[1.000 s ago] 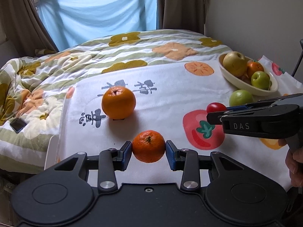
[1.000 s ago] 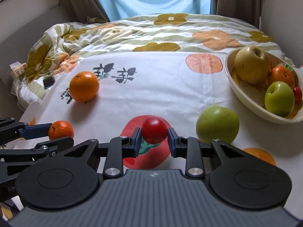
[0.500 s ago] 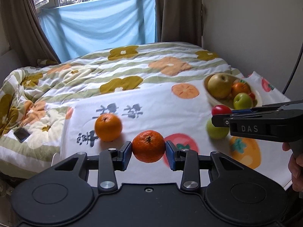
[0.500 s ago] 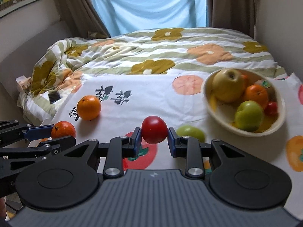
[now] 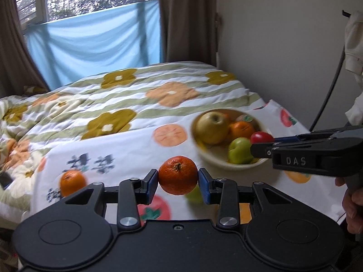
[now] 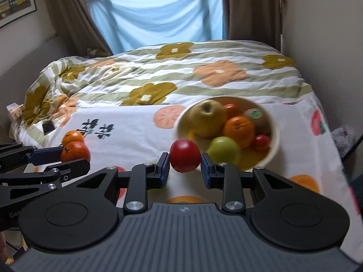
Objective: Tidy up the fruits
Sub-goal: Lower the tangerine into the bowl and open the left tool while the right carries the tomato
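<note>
Mandarin [image 5: 178, 175] is clamped in the left claw [image 5: 178, 180], tomato [image 6: 185, 155] in the right claw [image 6: 185, 166], both above the bed near the fruit bowl [image 6: 275, 146].

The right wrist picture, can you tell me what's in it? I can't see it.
The right tongs hold a small red fruit above a fruit-print cloth, near a bowl of fruit. At left, the left tongs hold a small orange.

A mandarin [image 5: 178, 175] and a small red tomato [image 6: 185, 155] hang in the air above the white cloth [image 6: 136, 131]. One orange [image 5: 72, 182] lies near the cloth's left edge. Towards its right edge, a cream bowl [image 6: 275, 141] holds a yellow apple [image 6: 207, 117], green apple [image 6: 223, 149], oranges and a kiwi
</note>
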Tool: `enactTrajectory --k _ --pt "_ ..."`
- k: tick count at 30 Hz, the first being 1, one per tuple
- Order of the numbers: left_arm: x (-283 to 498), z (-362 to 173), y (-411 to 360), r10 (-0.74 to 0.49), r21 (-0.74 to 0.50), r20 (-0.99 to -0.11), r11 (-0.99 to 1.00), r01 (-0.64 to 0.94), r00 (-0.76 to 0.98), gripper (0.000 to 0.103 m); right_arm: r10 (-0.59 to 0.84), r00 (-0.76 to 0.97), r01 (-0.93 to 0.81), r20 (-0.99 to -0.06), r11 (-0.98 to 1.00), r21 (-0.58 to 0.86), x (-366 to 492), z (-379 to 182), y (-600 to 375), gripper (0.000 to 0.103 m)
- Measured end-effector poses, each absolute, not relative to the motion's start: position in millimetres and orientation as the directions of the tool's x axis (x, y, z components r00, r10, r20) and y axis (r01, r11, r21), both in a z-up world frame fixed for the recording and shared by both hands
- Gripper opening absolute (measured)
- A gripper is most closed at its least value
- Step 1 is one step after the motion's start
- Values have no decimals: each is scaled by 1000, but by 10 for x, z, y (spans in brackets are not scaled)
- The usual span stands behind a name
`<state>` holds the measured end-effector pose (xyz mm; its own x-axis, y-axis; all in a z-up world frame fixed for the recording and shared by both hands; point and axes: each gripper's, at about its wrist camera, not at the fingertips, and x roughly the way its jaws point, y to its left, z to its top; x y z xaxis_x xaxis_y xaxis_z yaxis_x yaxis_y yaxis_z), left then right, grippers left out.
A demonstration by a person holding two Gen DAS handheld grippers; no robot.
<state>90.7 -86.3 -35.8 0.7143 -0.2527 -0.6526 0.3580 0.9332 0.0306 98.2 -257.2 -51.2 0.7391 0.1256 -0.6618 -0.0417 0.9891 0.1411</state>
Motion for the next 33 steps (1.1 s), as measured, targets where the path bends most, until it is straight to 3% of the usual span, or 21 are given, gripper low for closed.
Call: enactTrajectory --k 16,33 --pt "1471 -633 -1801 -246 48 -693 922 384 678 42 126 704 -34 -699 989 143 1347 -772 -3421 44" --pt "2042 -1029 -2035 -154 48 -769 954 296 620 46 179 681 -68 -710 981 182 1567 -953 -3781 44"
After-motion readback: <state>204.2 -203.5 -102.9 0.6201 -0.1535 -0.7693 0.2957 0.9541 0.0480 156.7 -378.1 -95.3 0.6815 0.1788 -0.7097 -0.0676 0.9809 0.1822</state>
